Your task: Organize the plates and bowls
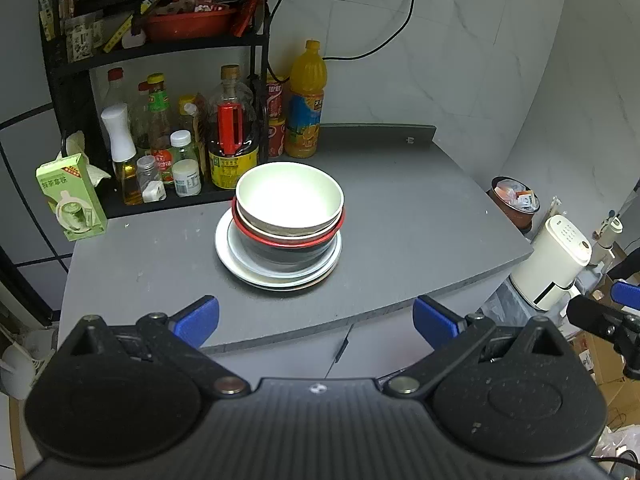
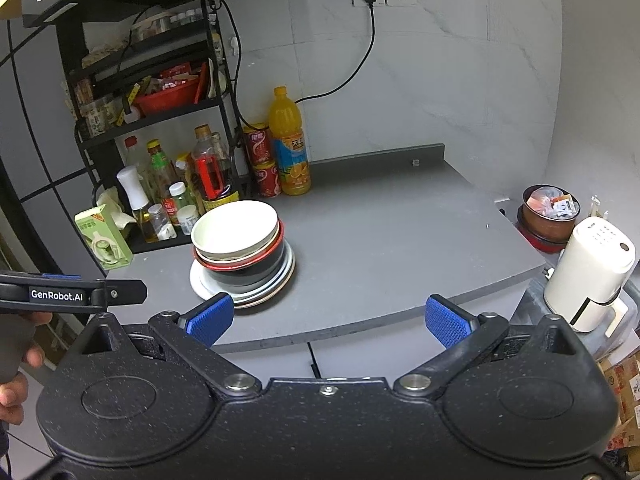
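A white bowl sits on top of the pile. Under it is a second pale bowl, and both sit inside a black bowl with a red rim. The bowls rest on a stack of plates, with white ones on top. The whole pile stands on the grey table, about halfway between the back edge and the front edge, a bit nearer the left side.

Behind the pile, at the back left corner of the table, stands a black rack. Its bottom shelf is full of bottles and jars. A big bottle of dark sauce with a red handle is just behind the bowls. A red basin sits on a higher shelf. Beside the rack, at the back edge, are two red cans and a tall orange juice bottle. A green carton stands near the left edge of the table.

The left gripper is held near the front edge of the table. Its blue pads are wide apart and hold nothing. The right gripper is also near the front edge, wide apart, with nothing between its pads. In the right wrist view, a hand holds the handle of the left gripper at the left side.

Off the right edge of the table are a white machine and a brown pot full of scraps.
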